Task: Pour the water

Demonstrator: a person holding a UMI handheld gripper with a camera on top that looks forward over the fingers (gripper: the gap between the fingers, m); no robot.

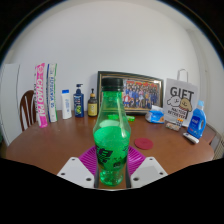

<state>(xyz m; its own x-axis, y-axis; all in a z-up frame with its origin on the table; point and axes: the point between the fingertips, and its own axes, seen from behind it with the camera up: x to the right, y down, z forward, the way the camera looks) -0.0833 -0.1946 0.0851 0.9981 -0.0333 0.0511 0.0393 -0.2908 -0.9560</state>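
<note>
Your fingers [110, 172] are clamped on one green bottle [112, 135], upright over the table's [50, 145] near edge. Open wood left and right of it. One red coaster [144, 143] just beyond. Along the far edge: three small bottles, one framed photo [131, 92], one gift bag [182, 101], one blue bottle [197, 122].

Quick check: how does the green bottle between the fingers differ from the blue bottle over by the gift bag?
The green bottle is tall, slim and translucent green; the blue bottle looks squatter with a white top. The green bottle stands between the gripper's fingers; the blue bottle stands far beyond them, beside the gift bag. Both stand upright.
</note>
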